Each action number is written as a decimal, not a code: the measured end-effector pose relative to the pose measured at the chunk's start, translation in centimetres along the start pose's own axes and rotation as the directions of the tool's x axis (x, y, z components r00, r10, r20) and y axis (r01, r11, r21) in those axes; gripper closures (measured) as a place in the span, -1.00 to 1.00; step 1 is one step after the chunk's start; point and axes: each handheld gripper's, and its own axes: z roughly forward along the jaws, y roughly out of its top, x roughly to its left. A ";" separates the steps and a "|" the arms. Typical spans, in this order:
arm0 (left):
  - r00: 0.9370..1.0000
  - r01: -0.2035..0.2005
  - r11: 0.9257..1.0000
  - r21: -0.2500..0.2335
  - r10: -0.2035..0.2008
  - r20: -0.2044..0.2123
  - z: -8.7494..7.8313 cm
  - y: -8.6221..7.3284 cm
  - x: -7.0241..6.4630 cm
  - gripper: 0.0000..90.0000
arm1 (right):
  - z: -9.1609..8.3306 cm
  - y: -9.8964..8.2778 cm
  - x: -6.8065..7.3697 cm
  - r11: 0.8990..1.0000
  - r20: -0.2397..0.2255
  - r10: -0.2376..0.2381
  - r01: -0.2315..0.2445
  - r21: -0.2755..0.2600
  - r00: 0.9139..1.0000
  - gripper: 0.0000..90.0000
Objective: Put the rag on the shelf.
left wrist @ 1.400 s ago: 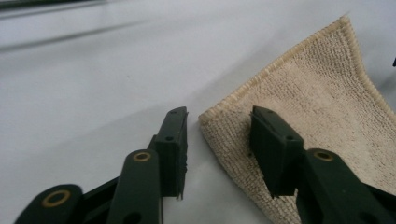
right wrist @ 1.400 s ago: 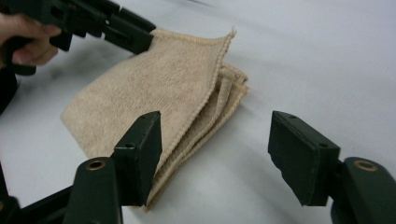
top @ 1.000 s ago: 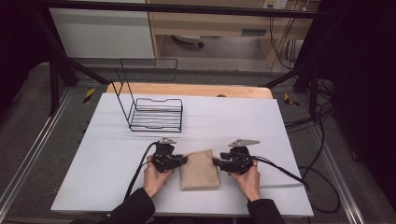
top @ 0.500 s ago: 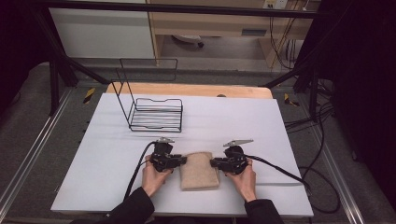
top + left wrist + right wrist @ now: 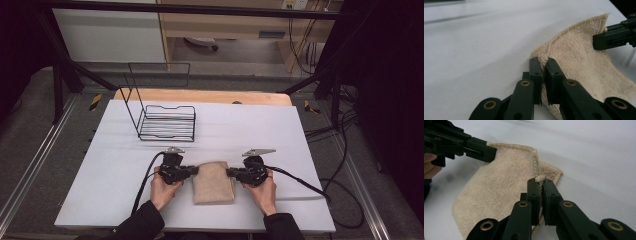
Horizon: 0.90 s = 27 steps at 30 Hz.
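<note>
on the near half of the white table (image 5: 310, 150), between your two hands, lies the beige towel (image 5: 213, 182), folded into a thick pad. your left gripper (image 5: 192, 171) holds its far left corner and your right gripper (image 5: 231, 172) its far right corner; in the left gripper view the left gripper (image 5: 543, 60) has cloth bunched between its black jaws, and in the right gripper view the right gripper (image 5: 540, 180) pinches the hemmed edge the same way. both pairs of jaws have just been closing and now stand clamped on the towel (image 5: 584, 57), pads pressing the fabric.

judgement on the step: the grasp looks complete and the lift or fold has not begun. most of the towel (image 5: 499, 185) rests flat on the table, with only the far edge raised a little at the jaws.

the next move calls for both hands to travel together, at the same height and pace, so the edge stays taut between them and neither corner slips out. the bite on each side is shallow, taken on the hem only, so a jerk could free a corner. if you mean to fold, carry the far edge toward you and lay it square on the near edge.

surroundings: a black wire rack (image 5: 165, 120) stands on the far left of the table, well apart from the towel. each gripper's cable (image 5: 295, 177) trails across the table toward the near edge; keep them from under the cloth. nothing else stands in the way.
</note>
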 end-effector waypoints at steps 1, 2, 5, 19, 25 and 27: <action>1.000 0.000 1.000 0.000 0.000 0.000 0.0 0.0 0.0 0.87 | 0.0 0.0 0.0 1.000 0.000 0.000 0.000 0.000 1.000 0.90; 1.000 -0.010 1.000 -0.023 0.010 0.010 -0.5 0.1 -0.1 0.87 | -0.6 0.1 0.2 1.000 -0.020 -0.010 0.010 -0.027 1.000 0.90; 0.999 -0.030 0.997 -0.064 0.032 0.021 -1.4 0.3 -0.5 0.87 | -1.3 0.3 0.4 0.998 -0.040 -0.023 0.020 -0.067 0.999 0.90; 0.991 -0.128 0.975 -0.180 0.133 0.021 -4.0 0.8 -2.4 0.88 | -3.8 0.9 1.9 0.977 -0.033 -0.115 0.107 -0.184 0.993 0.91; 0.994 -0.113 0.990 -0.080 0.111 -0.021 -1.8 0.1 -1.2 0.88 | -1.7 0.6 1.6 0.997 0.008 -0.063 0.063 -0.051 0.998 0.90; 0.994 -0.105 0.993 -0.047 0.103 -0.041 -1.0 -0.1 -0.5 0.88 | -0.6 0.4 1.4 0.999 0.021 -0.048 0.048 -0.011 0.999 0.89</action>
